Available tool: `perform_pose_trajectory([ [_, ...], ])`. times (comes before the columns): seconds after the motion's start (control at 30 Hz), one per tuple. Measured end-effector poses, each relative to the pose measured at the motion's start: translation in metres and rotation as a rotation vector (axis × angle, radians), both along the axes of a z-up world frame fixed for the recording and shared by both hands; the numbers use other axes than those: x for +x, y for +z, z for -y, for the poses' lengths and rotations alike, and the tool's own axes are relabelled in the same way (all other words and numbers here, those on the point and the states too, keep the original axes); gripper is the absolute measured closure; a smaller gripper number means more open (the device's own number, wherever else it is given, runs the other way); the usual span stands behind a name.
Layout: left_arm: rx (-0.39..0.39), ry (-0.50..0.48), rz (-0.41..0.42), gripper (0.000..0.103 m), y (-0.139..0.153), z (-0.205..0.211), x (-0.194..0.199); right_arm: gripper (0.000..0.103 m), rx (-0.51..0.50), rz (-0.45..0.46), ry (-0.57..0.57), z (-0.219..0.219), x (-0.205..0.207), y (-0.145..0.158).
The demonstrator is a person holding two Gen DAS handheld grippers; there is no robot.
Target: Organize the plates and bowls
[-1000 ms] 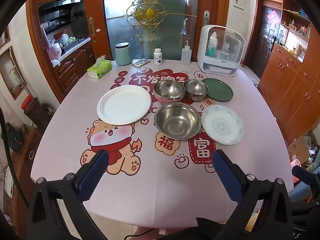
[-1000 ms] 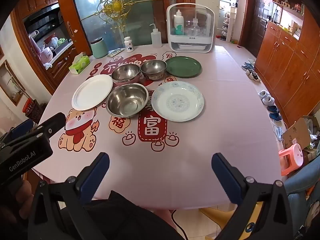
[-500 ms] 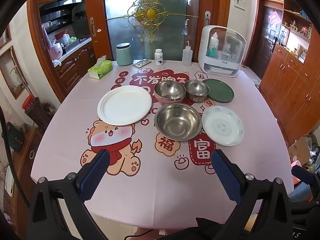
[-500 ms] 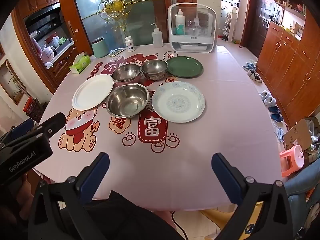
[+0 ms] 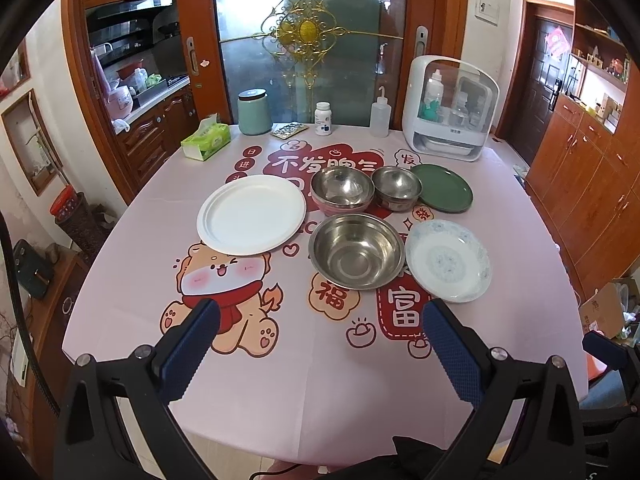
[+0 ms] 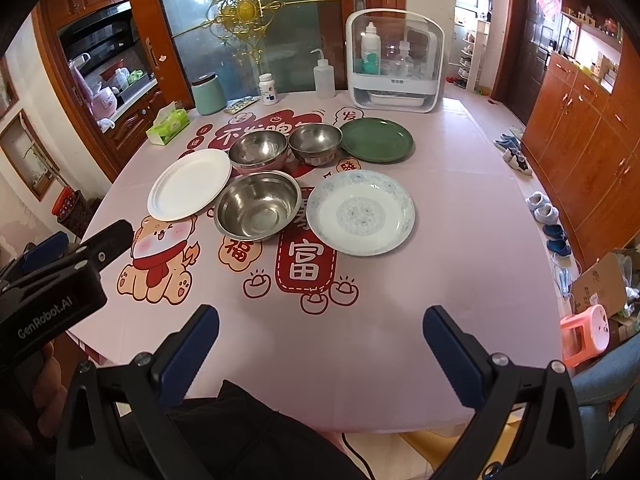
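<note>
Right now both tools hang low over the near edge of the pink printed tablecloth (image 5: 320, 380), and nothing is in either one. Along the bottom of the left wrist view, the left gripper (image 5: 320, 344) has its blue-padded fingers (image 5: 192, 344) spread wide apart, holding nothing. Same story in the right wrist view: the right gripper (image 6: 320, 344) is wide apart and empty, with the left tool's black body showing at the lower left of that frame.

All the dishes sit in a cluster at the centre of both frames. In the left wrist view, the large white round plate (image 5: 252, 214) lies left of centre. Just right of it sits the large stainless steel bowl (image 5: 358, 256), with its rim right against the white plate with a pale blue pattern (image 5: 448, 266) at centre right. Above them, the steel bowl with a pink outer wall (image 5: 342, 190) stands beside the smaller steel bowl (image 5: 396, 187), and the dark green round plate (image 5: 444, 188) lies next to that one, its edge tucked just behind the small bowl.

Along the top of the cloth stand a green tissue box (image 5: 206, 142), a mint green canister (image 5: 254, 112) and a white dish cabinet with a clear cover (image 5: 450, 114).
</note>
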State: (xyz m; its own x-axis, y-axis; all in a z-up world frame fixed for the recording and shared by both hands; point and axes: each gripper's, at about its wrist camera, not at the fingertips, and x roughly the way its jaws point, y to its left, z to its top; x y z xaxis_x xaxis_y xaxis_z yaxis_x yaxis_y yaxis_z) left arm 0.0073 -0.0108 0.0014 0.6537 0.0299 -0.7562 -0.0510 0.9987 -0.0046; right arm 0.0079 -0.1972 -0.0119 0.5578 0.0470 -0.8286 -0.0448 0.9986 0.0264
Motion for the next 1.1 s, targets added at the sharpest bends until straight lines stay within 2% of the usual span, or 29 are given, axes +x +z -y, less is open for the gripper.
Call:
perform_pose_trajectory([
  [0.47,0.009,-0.003,0.005,0.002,0.001,0.031,0.010,0.003,-0.023,-0.011,0.046,0.018,0.016,-0.005],
  [1.1,0.056,0.087,-0.021,0.002,-0.006,0.033,0.022,0.004,0.055,-0.024,0.131,0.029,0.046,-0.015],
])
